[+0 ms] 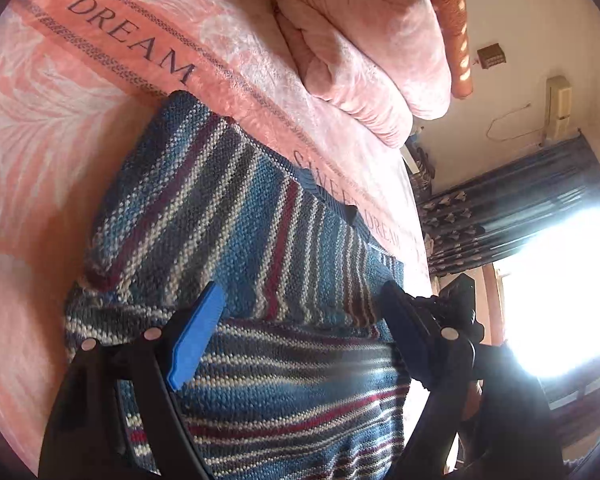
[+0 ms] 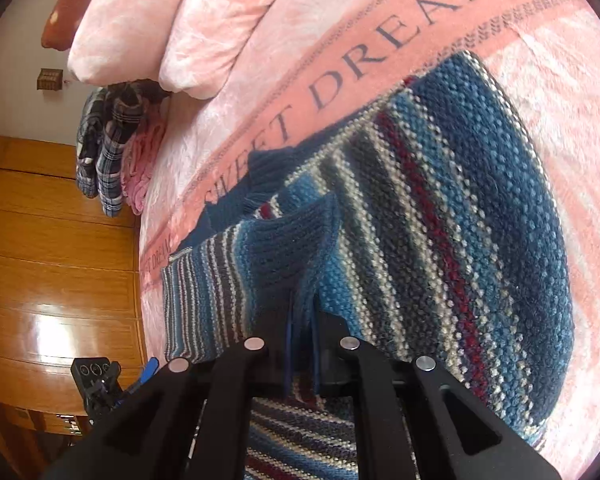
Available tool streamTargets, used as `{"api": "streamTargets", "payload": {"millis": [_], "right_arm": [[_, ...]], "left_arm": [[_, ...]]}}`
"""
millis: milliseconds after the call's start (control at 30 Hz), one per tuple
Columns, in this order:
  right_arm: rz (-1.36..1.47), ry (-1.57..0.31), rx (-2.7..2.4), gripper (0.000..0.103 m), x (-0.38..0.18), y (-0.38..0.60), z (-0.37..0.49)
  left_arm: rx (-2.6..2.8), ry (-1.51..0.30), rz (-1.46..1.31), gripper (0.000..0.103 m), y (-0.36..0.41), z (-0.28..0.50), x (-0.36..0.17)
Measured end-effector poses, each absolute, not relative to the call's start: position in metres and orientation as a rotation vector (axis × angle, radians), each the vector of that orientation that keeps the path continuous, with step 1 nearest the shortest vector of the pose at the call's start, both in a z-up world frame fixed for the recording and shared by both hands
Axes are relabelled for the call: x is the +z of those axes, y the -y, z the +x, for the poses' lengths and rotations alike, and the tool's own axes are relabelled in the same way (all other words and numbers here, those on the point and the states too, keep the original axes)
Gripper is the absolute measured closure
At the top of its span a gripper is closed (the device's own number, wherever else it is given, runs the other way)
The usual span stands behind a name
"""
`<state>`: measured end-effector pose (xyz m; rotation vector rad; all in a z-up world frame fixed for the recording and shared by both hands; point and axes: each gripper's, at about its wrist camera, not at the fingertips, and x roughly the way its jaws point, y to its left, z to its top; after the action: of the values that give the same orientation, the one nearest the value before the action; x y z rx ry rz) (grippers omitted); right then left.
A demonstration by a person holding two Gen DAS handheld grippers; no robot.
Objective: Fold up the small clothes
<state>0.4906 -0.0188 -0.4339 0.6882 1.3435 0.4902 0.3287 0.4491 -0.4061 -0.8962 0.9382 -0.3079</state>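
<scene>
Right gripper (image 2: 302, 320) clamped on striped sweater (image 2: 460, 220).

Pink bedspread (image 1: 60, 128); rolled quilt (image 1: 364, 48); wooden wardrobe (image 2: 52, 248); curtain (image 1: 512, 200)

Sweater (image 1: 236, 220) (striped) on bed (image 1: 40, 152)

- Left claw (image 1: 300, 320): black plastic arms, a bright blue pad (image 1: 196, 336) on one finger, round silver screws (image 1: 152, 334).
- Right claw (image 2: 302, 320): black arms, four round silver screws (image 2: 254, 344), thin blue pads.
</scene>
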Motion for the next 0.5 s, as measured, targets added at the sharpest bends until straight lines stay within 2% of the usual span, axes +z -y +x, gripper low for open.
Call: {"api": "streamTargets", "payload": {"millis": [333,400,433,500], "right_arm": [[0.734,-1.355,0.515,0.086,-0.445,0.026,0.505],[0.681,-1.347,0.527,0.088,-0.441,0.020,0.507],[0.645,-1.327,0.535,0.096,-0.436,0.016,0.507],[0.583,-1.253,0.539,0.097,-0.421,0.012,0.505]], "left_arm": [[-0.371,-0.973,-0.938,0.023,-0.456,0.401,-0.410],[-0.383,-0.994,-0.949,0.023,-0.456,0.417,-0.416],[-0.376,-1.005,-0.956,0.023,-0.456,0.424,-0.419],[-0.356,-1.021,-0.953,0.023,-0.458,0.434,-0.428]]}}
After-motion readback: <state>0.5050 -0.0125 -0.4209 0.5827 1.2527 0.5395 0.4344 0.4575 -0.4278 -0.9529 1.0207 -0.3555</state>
